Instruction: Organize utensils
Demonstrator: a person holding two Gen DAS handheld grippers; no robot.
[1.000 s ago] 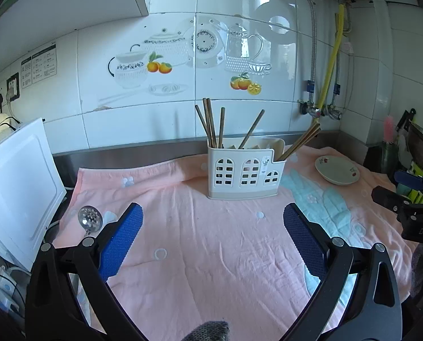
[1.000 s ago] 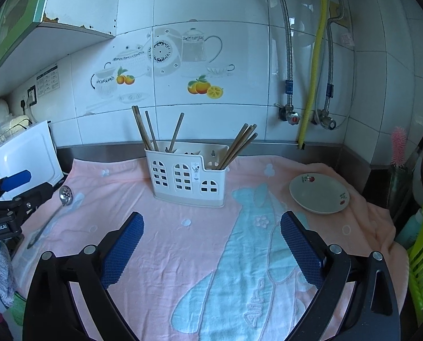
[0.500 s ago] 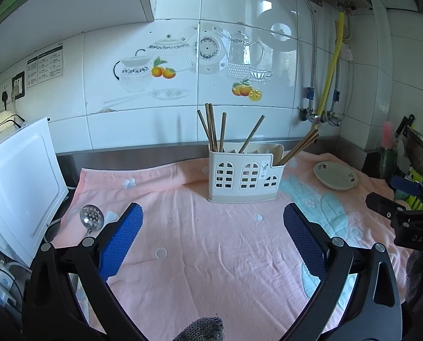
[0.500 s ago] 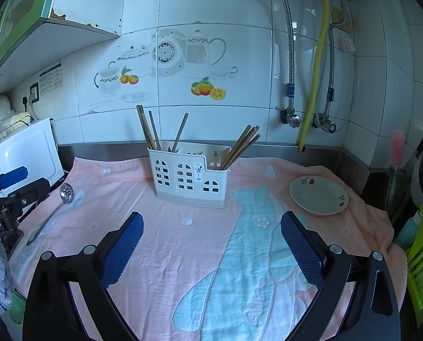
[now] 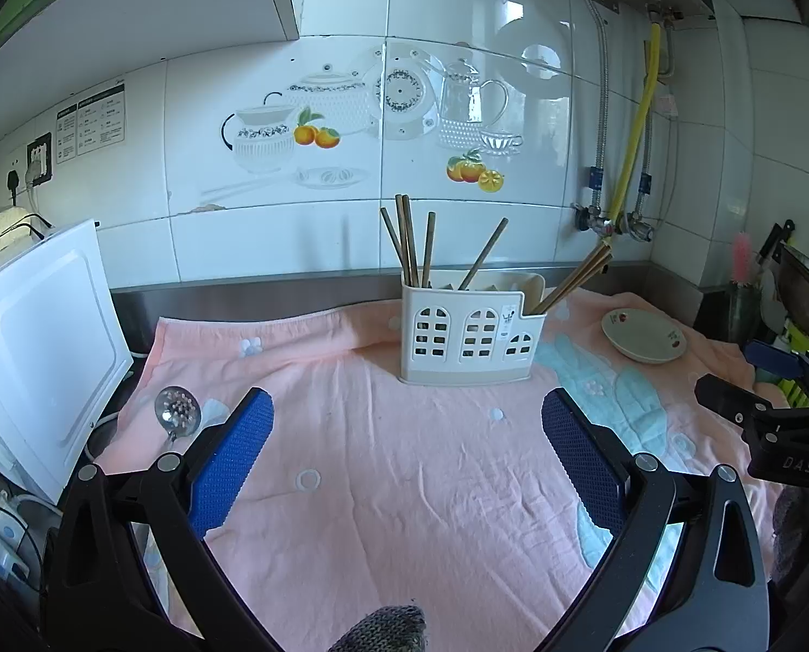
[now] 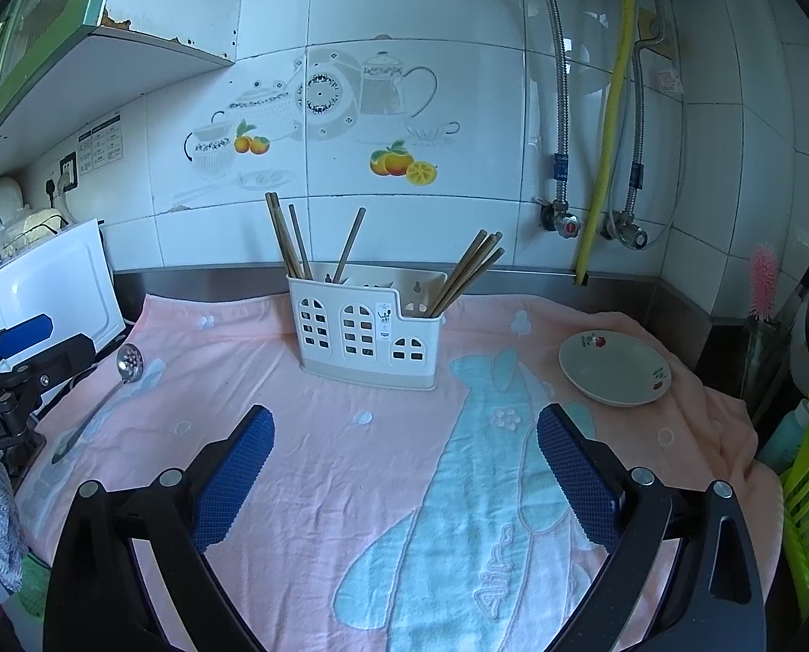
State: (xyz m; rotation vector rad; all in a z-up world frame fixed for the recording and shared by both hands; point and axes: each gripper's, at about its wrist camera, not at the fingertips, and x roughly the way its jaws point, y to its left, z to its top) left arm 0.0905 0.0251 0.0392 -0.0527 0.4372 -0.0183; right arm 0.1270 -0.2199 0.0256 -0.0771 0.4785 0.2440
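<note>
Your left claw (image 5: 407, 424) and right claw (image 6: 404, 437) both hang released and empty above the pink towel (image 6: 350, 467) on the worktop. The slotted spoon (image 5: 177, 412) lies near the towel's left edge, well apart from the white utensil holder (image 6: 366, 334) with its upright chopsticks (image 6: 290, 239)

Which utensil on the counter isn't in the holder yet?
The slotted spoon, lying flat on the pink towel at the left edge. The chopsticks all stand in the white holder.
</note>
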